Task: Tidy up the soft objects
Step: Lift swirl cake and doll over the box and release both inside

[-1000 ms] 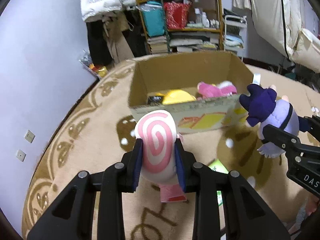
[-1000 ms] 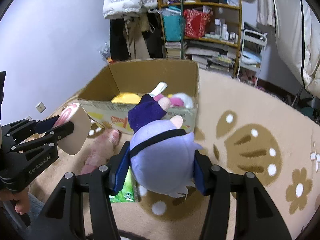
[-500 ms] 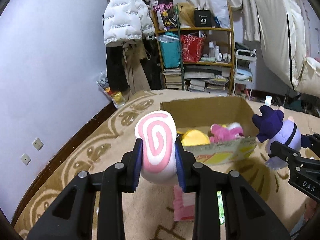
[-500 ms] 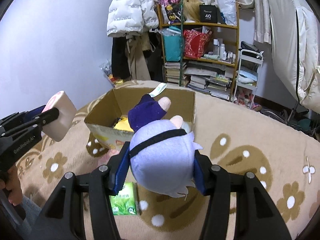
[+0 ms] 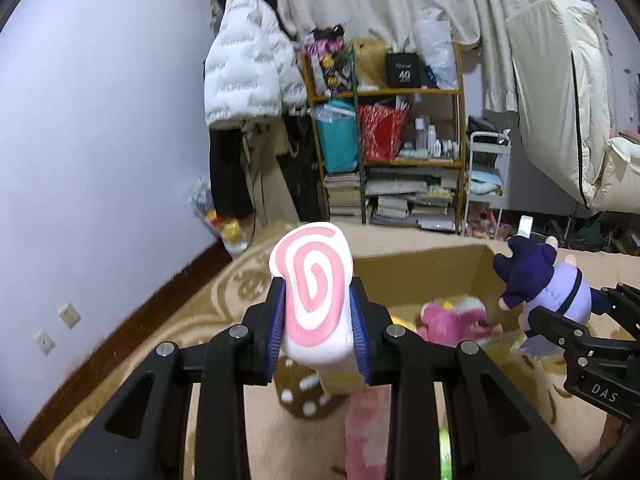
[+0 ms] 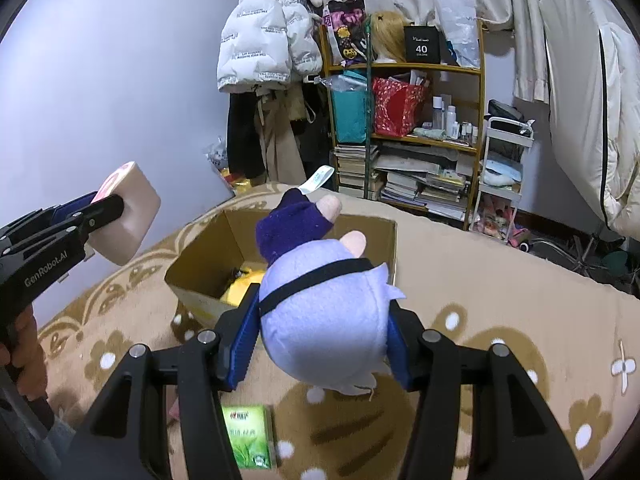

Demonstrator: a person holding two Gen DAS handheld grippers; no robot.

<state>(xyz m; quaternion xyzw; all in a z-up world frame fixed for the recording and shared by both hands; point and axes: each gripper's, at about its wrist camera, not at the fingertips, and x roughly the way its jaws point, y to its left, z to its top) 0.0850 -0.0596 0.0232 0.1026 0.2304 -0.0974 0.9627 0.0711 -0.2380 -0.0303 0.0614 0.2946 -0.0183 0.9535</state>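
My left gripper point(image 5: 316, 316) is shut on a swirl plush point(image 5: 314, 292), white with a pink spiral, held up in the air in front of the open cardboard box point(image 5: 420, 276). In the right wrist view the same swirl plush point(image 6: 126, 216) shows at the left, above the carpet beside the box point(image 6: 200, 264). My right gripper point(image 6: 320, 332) is shut on a lavender plush doll point(image 6: 324, 312) with a dark purple hat, held near the box's front edge. Inside the box lie a pink plush point(image 5: 448, 320) and a yellow plush point(image 6: 244, 284).
A green tissue pack point(image 6: 250, 436) and a pink item point(image 5: 366, 432) lie on the beige patterned carpet point(image 6: 500, 280) below the grippers. A cluttered shelf point(image 5: 392, 152), hung coats point(image 5: 248, 72) and a white cart point(image 6: 500, 172) stand behind the box. A hand point(image 6: 22, 344) holds the left gripper.
Both grippers have risen and tilted upward with their plush toys still gripped. The box now sits lower in both views and more of the back wall shows.
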